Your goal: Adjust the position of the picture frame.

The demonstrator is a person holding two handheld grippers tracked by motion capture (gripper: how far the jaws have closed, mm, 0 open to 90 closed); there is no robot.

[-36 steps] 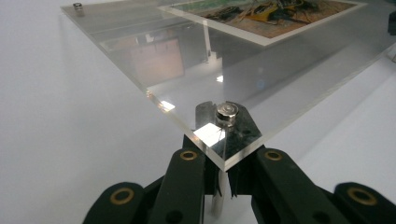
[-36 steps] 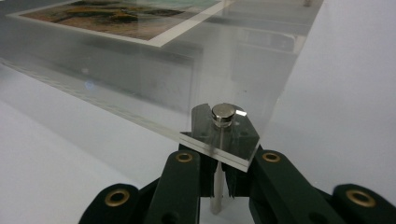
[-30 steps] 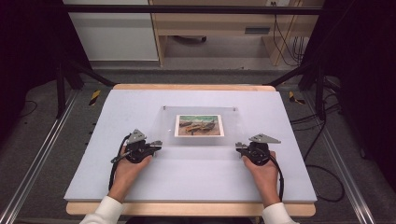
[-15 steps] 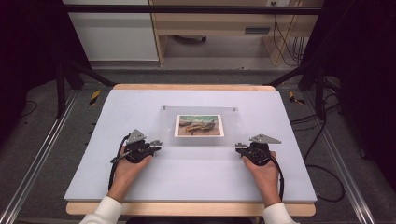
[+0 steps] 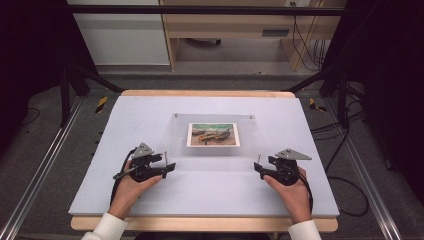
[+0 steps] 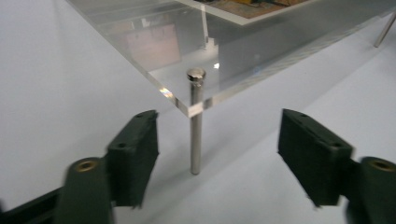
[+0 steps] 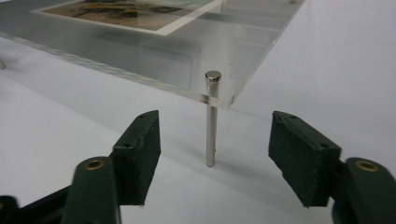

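A clear acrylic plate (image 5: pixel 180 135) with a printed picture (image 5: pixel 213 134) in it stands on thin metal pins in the middle of the white table (image 5: pixel 150 107). My left gripper (image 5: pixel 169 168) sits at the plate's near left corner, jaws open. In the left gripper view the corner pin (image 6: pixel 195 126) stands upright between the open jaws of the left gripper (image 6: pixel 217 140), untouched. My right gripper (image 5: pixel 259 170) is at the near right corner, open too. In the right gripper view that corner's pin (image 7: pixel 211 126) stands between the spread fingers of the right gripper (image 7: pixel 215 144).
The acrylic plate (image 6: pixel 261 42) hangs a pin's height above the table. A wooden strip (image 5: pixel 200 223) runs along the near edge of the table, and metal rails (image 5: pixel 40 170) flank it. Cables (image 5: pixel 345 145) lie on the floor at right.
The right gripper has shifted slightly right and toward the near edge. The left gripper has barely moved. Both stay open.
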